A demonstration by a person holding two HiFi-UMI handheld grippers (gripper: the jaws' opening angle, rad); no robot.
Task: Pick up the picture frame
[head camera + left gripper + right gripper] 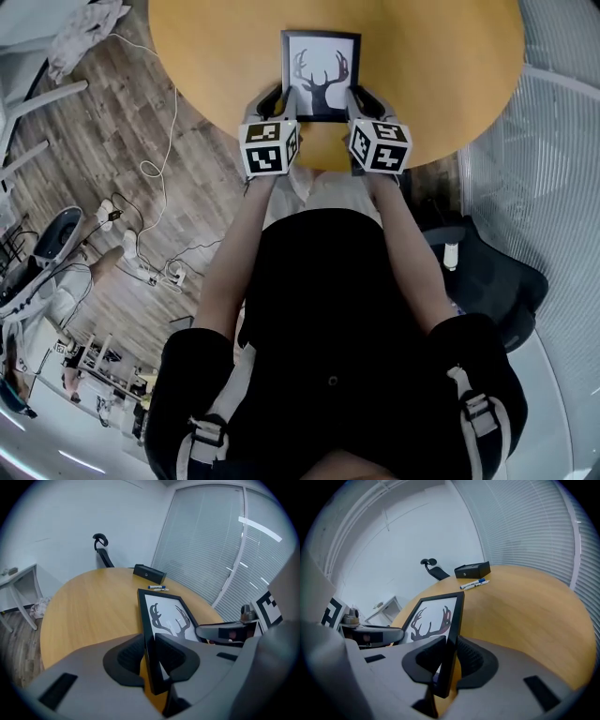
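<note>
The picture frame [321, 75], black-rimmed with a dark antler print on white, is over the near part of the round wooden table [431, 75]. My left gripper [287, 103] is shut on its left rim near the closest corner. The left gripper view shows that rim [146, 620] pinched between the two pads of the left gripper [150, 656]. My right gripper [355, 103] is shut on the right rim, and the right gripper view shows the rim [457, 616] clamped in the right gripper [449, 660]. I cannot tell whether the far edge touches the table.
A black box [149, 573] and marker pens [158, 588] lie at the table's far side. A chair back [100, 545] rises beyond it. Window blinds [211, 541] run along one side. Cables and a power strip [150, 267] lie on the wooden floor, and a dark chair [497, 277] stands near me.
</note>
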